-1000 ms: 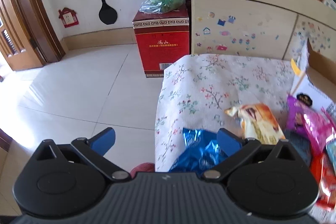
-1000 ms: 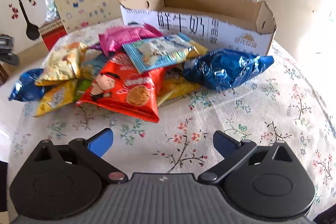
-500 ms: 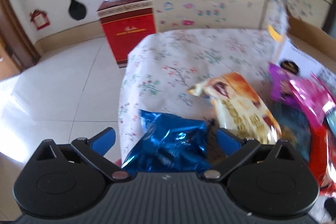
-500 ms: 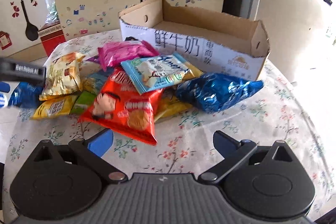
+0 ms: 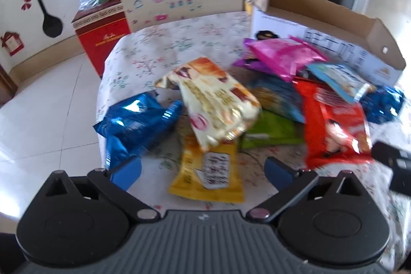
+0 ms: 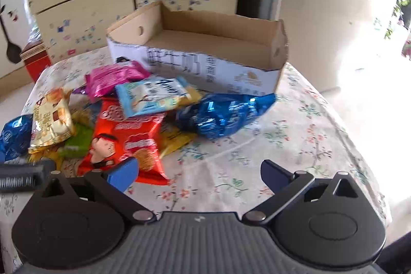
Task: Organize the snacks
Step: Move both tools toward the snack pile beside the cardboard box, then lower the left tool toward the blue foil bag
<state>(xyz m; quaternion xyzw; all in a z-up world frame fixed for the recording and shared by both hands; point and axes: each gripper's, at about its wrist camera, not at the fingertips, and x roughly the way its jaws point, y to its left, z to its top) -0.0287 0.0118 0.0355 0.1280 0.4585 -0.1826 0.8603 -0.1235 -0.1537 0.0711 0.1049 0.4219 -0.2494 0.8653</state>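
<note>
Jaws wide — snack pile (image 6: 123, 120) ahead

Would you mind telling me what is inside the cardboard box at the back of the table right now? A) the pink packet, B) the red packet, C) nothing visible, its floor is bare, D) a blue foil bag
C: in the right wrist view the cardboard box shows only a bare brown floor, while the snack packets all lie on the tablecloth in front of it.

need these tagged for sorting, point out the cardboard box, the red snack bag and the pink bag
cardboard box (image 6: 272, 30), right wrist view, on its far inner wall
red snack bag (image 6: 133, 143), right wrist view, on its printed front
pink bag (image 5: 285, 55), left wrist view, on its top face
</note>
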